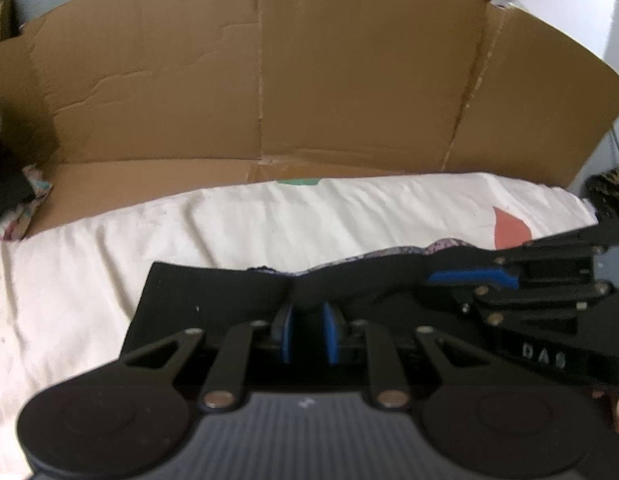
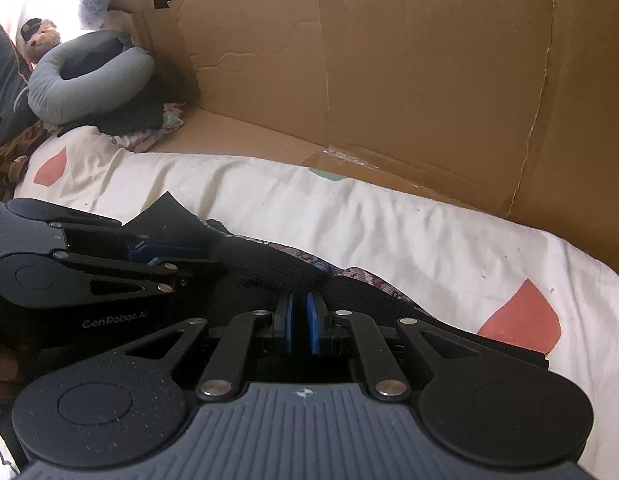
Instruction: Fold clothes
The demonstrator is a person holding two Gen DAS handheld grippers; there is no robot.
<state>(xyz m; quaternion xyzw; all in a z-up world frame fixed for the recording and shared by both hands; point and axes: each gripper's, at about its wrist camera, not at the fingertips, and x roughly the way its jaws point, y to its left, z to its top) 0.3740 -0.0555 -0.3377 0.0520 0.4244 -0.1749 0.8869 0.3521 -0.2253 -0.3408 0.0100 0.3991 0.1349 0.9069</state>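
Observation:
A black ribbed garment [image 1: 213, 296] with a purple-patterned inner side [image 1: 449, 245] lies on a cream bedsheet [image 1: 229, 220]. My left gripper [image 1: 308, 312] is shut on a raised fold of the black fabric, its blue pads pressing both sides. Just to its right, my right gripper [image 1: 449, 280] pinches the same garment edge. In the right wrist view the right gripper [image 2: 300, 304] holds a ridge of the black garment [image 2: 269, 268], with the patterned layer [image 2: 365, 280] showing beyond. The left gripper [image 2: 189, 254] grips the cloth close by on the left.
A large flattened cardboard sheet [image 1: 309, 80] stands as a wall behind the bed. A grey neck pillow [image 2: 89, 80], a teddy bear [image 2: 41, 40] and a pile of clothes [image 2: 149, 128] sit at the far left. The sheet carries coral patches [image 2: 521, 316].

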